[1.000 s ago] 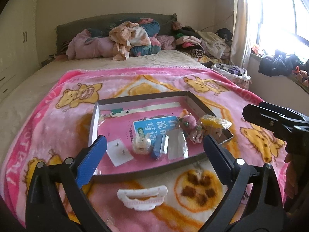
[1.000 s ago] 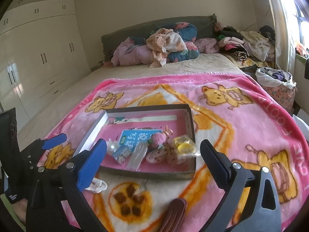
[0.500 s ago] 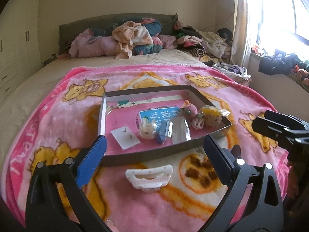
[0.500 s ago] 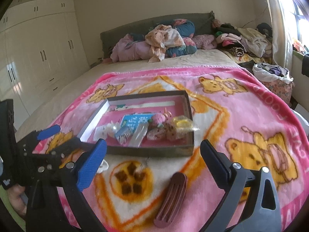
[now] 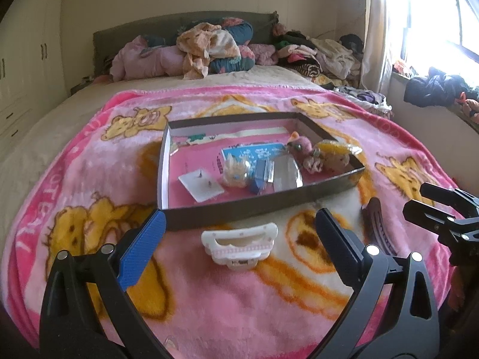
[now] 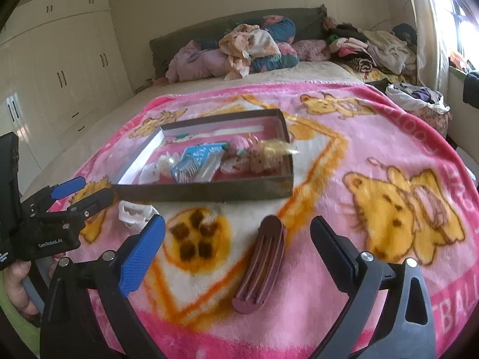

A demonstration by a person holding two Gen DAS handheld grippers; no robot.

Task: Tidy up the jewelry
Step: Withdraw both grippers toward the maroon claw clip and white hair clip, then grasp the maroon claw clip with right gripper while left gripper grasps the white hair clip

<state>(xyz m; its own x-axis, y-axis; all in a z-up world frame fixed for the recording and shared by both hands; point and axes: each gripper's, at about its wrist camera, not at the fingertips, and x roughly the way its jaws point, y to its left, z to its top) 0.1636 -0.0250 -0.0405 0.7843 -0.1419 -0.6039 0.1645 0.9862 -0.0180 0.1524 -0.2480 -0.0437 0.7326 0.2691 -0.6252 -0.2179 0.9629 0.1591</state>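
Note:
A shallow dark-walled box (image 5: 257, 202) (image 6: 206, 193) lies on the pink bear blanket and holds an earring card (image 5: 201, 184), small packets and plush trinkets. In front of it rest a white hair claw clip (image 5: 239, 246) (image 6: 134, 214) and a maroon hair clip (image 6: 262, 264) (image 5: 378, 232). My left gripper (image 5: 239, 239) is open, with the white clip lying between its fingers. My right gripper (image 6: 238, 243) is open around the maroon clip. Neither gripper holds anything.
Heaped clothes and pillows (image 5: 209, 49) fill the head of the bed. White wardrobes (image 6: 60, 68) line the left wall; a bright window (image 5: 434, 24) and clothes on its sill are at the right. A hand (image 6: 18, 287) holds the left gripper's handle.
Both grippers have pulled back toward the near edge of the blanket, so the box looks farther off and the white and maroon clips now lie between the open fingers.

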